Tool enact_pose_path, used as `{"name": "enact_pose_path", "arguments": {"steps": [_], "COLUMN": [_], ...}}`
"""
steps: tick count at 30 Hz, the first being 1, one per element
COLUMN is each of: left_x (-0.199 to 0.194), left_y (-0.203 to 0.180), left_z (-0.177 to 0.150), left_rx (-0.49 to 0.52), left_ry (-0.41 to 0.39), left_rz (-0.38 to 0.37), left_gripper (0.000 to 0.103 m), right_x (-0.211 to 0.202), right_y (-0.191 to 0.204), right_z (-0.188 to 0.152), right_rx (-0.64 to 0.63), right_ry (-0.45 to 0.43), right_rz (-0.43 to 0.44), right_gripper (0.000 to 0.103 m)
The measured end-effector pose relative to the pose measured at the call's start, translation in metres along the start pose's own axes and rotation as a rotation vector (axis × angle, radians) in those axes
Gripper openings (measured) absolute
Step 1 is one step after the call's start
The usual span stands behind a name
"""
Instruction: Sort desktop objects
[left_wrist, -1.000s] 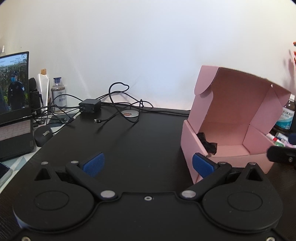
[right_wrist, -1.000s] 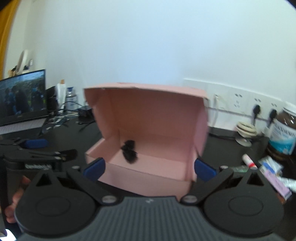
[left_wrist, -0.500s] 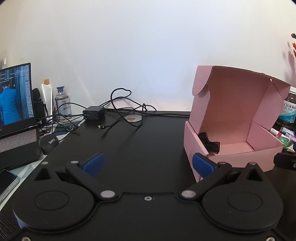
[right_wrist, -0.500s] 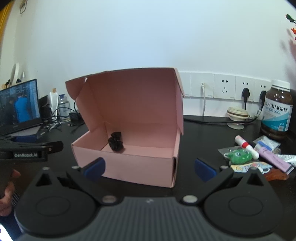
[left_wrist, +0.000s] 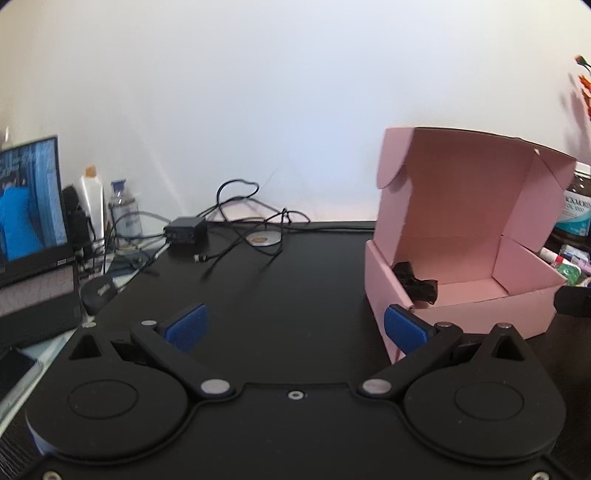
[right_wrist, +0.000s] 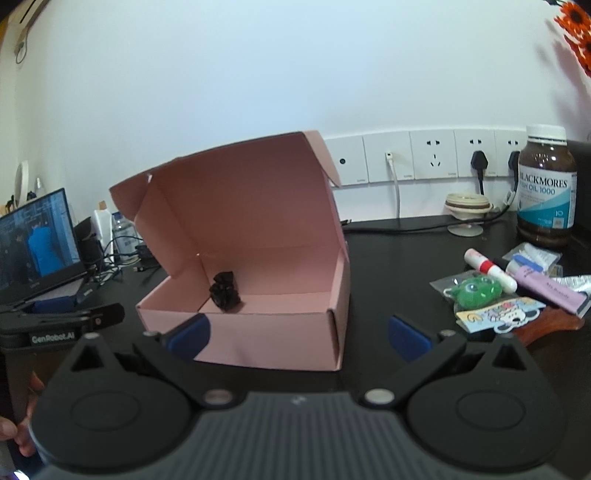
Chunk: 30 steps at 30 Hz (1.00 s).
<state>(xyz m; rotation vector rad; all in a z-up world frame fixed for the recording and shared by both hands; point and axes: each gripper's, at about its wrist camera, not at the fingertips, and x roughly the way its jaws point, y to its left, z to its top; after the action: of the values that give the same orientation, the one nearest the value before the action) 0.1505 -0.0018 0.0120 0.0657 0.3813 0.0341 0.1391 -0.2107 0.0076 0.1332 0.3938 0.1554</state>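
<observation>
Right wrist view looks across the black surface (right_wrist: 388, 258) at a pink cardboard box (right_wrist: 258, 325) with its lid standing open; a small black crumpled item (right_wrist: 224, 291), perhaps a fabric bow, lies inside near the box's back left corner. The right tool (right_wrist: 298, 334) hangs in front of the box with its blue-padded fingers spread wide and nothing between them. To the right of the box sits a loose cluster: a green frog-faced toy in a clear bag (right_wrist: 476, 291), a white and red tube (right_wrist: 489, 269), a lilac tube (right_wrist: 546, 290) and a cartoon sticker card (right_wrist: 498, 314), with a Blackmores fish oil bottle (right_wrist: 546, 188) behind. Left wrist view shows the left tool (left_wrist: 295, 325) likewise spread and empty, its right finger just beside the box's near corner, with a laptop (left_wrist: 29, 236) far left.
</observation>
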Motion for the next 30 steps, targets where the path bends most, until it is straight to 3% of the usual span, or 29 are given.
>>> {"name": "enact_pose_path", "arguments": {"steps": [8, 13, 17, 23, 30], "left_x": [-0.006, -0.010, -0.013, -0.020, -0.015], "left_y": [-0.010, -0.008, 0.000, 0.014, 0.002], "left_z": [0.002, 0.008, 0.013, 0.014, 0.014], "left_rx": [0.064, 0.079, 0.044, -0.040, 0.071], "left_ry": [0.006, -0.005, -0.014, -0.089, -0.093], "left_rz": [-0.068, -0.066, -0.062, -0.120, -0.125], "left_gripper": [0.103, 0.103, 0.103, 0.103, 0.103], "right_x": [0.003, 0.004, 0.004, 0.000, 0.000], "right_y": [-0.004, -0.006, -0.010, -0.014, -0.012], "right_z": [-0.001, -0.001, -0.001, -0.001, -0.001], "right_rx": [0.043, 0.060, 0.083, 0.103, 0.091], "right_ry": [0.014, 0.026, 0.025, 0.012, 0.014], "right_rz": [0.006, 0.003, 0.003, 0.023, 0.017], "right_gripper": [0.102, 0.102, 0.102, 0.102, 0.102]}}
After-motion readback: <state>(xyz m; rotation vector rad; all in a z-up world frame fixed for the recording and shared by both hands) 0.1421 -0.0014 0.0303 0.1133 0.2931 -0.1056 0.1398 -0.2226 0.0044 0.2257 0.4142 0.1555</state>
